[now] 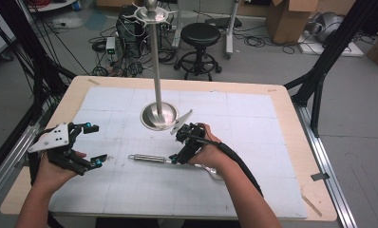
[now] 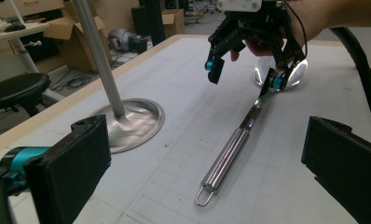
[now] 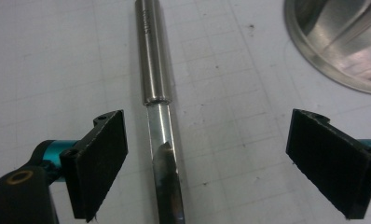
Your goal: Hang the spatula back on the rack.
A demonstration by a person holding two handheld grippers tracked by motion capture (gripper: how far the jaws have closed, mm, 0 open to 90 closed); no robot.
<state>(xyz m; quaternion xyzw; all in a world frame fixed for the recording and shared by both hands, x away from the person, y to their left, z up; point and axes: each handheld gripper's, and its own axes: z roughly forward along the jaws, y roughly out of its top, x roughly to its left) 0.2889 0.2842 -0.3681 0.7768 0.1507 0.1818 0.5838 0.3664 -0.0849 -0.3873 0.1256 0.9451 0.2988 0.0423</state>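
High view: nearest the camera, two forearms enter from the bottom edge, each hand carrying a black two-jaw gripper with teal joints. The left gripper (image 1: 94, 144), at the left side of the white gridded mat (image 1: 253, 190), is held above the surface with its jaws spread wide and nothing between them. The right gripper (image 1: 180, 147) is lowered near the mat's centre, its jaws likewise wide apart, straddling the flat neck of a long stainless-steel ladle (image 1: 151, 158) that lies flat on the mat; its tubular handle with a wire hanging loop points toward the left gripper, and its bowl lies under the right hand. Right gripper view: the pads (image 3: 99, 154) stand clear on either side of the ladle's neck, touching nothing. Left gripper view: the ladle runs diagonally from loop, nearest, to bowl, beneath the right gripper. Beyond the ladle stands a round brushed-metal base (image 1: 159, 116) bearing an upright metal pole (image 1: 156, 66), just beside the right gripper. Farther back, off the light wooden table (image 1: 291, 114), are a black round stool (image 1: 200, 35) and brown cardboard boxes (image 1: 289, 19) on the floor.
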